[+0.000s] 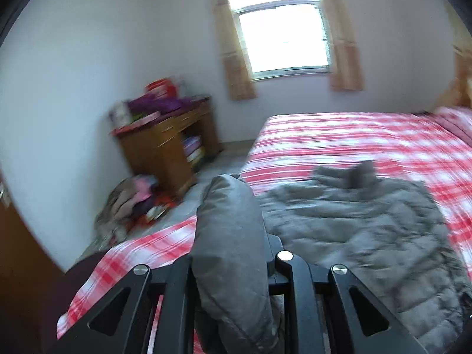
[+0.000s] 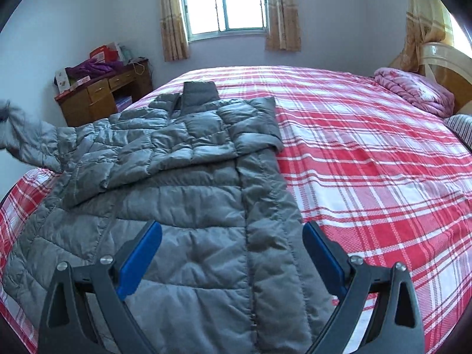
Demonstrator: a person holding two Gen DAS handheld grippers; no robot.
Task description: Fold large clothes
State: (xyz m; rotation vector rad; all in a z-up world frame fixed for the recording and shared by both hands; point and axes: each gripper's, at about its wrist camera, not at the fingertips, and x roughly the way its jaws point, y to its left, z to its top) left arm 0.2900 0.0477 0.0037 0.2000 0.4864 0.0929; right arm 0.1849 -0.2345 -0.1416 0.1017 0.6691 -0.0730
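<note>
A grey quilted down jacket [image 2: 188, 194] lies spread on the red-and-white plaid bed [image 2: 368, 159], collar toward the window. Its right side is folded in over the body. My left gripper [image 1: 230, 262] is shut on the jacket's left sleeve cuff [image 1: 228, 224] and holds it lifted off the bed at the left edge; the lifted sleeve shows in the right wrist view [image 2: 26, 138]. The jacket body shows blurred in the left wrist view [image 1: 368, 224]. My right gripper [image 2: 231, 253] is open and empty, hovering above the jacket's lower front.
A wooden desk [image 2: 103, 94] piled with boxes and purple clothes stands left of the bed under the window [image 2: 224, 3]. A heap of clothes [image 1: 132, 203] lies on the floor by it. A pink folded quilt [image 2: 413, 88] and headboard are at the right.
</note>
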